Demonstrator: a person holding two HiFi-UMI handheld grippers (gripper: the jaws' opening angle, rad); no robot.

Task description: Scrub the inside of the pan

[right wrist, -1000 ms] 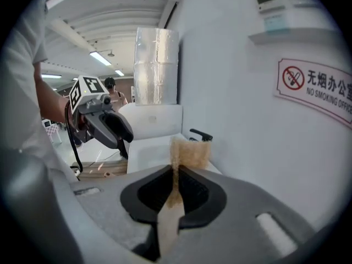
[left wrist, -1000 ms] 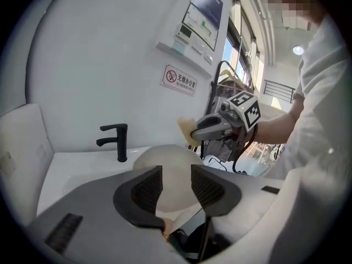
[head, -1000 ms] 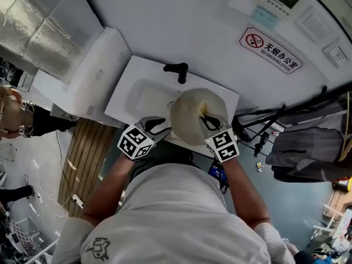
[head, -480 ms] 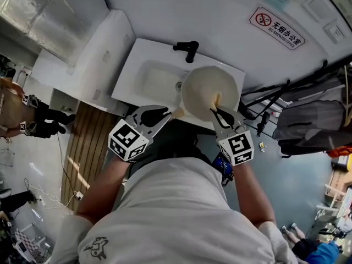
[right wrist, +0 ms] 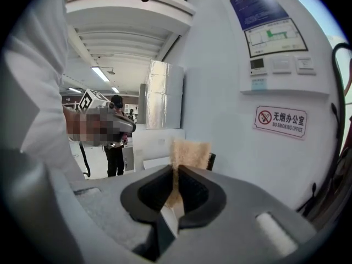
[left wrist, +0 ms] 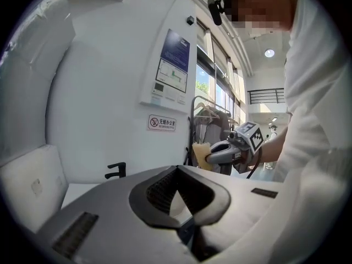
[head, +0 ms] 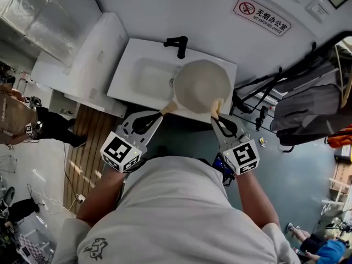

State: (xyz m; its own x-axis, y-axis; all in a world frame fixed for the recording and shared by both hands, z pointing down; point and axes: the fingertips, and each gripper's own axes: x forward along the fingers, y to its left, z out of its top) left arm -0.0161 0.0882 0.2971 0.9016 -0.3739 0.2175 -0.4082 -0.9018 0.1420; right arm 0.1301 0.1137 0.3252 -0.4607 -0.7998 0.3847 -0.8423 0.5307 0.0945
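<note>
Nearest, in front of the white sink basin (head: pixel 144 80), the left gripper (head: pixel 155 118) has just brought its jaws together. Its own view shows nothing clamped between them and no pan at all, though from the head view its tips lie just beside the end of the pale wooden handle (head: pixel 168 109). It probably sits there to be ready to steady the pan. The right gripper (head: pixel 219 120), off the sink's right front corner, is pinched tight on the lower edge of a tan, coarse rectangular sponge (head: pixel 216 104). Most of the pad stands free beyond the tips, a hold that leaves a broad face to rub with. The round cream-coloured pan (head: pixel 201 86) lies over that same right front corner, its handle pointing toward the sink's front. Placed there, drips should fall into the basin. The sponge overlaps the pan's near rim from above, but I cannot tell whether they touch, since neither gripper view shows the pan. Behind the pan, at the sink's back edge, stands a black angular tap (head: pixel 177 44), which would crowd a long forward stroke. Right of the sink, a black stand hung with a grey garment (head: pixel 308 114) narrows the room for the right arm. On the wall above the sink hangs a red-and-white no-smoking sign (head: pixel 262 15).
</note>
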